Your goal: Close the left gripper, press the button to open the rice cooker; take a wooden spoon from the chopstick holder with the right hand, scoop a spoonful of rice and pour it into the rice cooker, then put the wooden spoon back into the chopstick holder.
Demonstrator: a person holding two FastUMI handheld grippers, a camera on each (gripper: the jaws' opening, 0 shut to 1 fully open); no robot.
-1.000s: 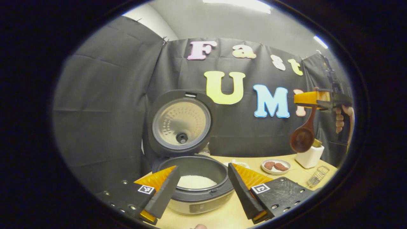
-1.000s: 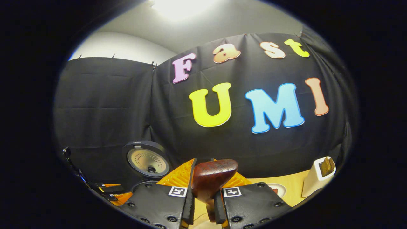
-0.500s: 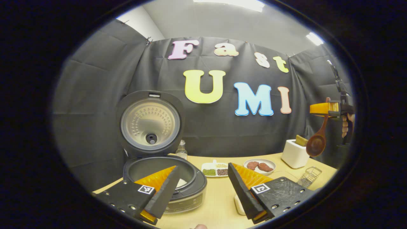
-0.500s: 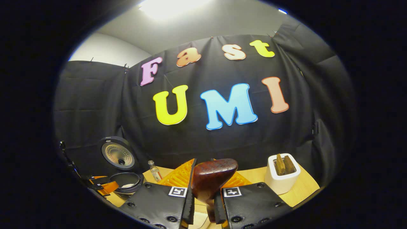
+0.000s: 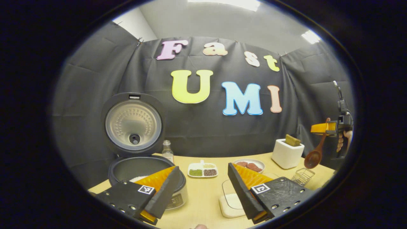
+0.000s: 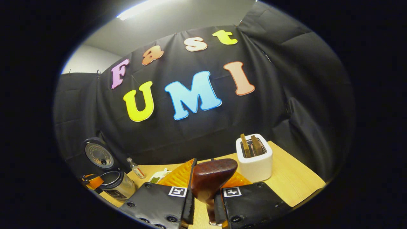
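Note:
The rice cooker (image 5: 144,173) stands open at the left, lid (image 5: 133,122) upright, white rice inside the pot. My left gripper (image 5: 202,187) is open and holds nothing, in front and to the right of the cooker. At the far right a hand holds my right gripper (image 5: 330,127), shut on the wooden spoon (image 5: 314,156). The spoon hangs bowl down just above the wire chopstick holder (image 5: 302,176). In the right gripper view the spoon's dark end (image 6: 213,176) sticks up between the fingers of my right gripper (image 6: 205,194). The cooker (image 6: 118,184) sits far left there.
A white toaster (image 5: 287,153) with bread stands at the back right, next to the holder. A plate of meat (image 5: 249,165), a divided dish of beans (image 5: 203,170) and a small bottle (image 5: 167,151) line the back of the wooden table (image 5: 206,190). A white tray (image 5: 229,203) lies near the front.
My right gripper has carried the spoon to the right and downward, from beside the cooker to above the wire holder. My left gripper has drawn back and rightward from the cooker, still open.

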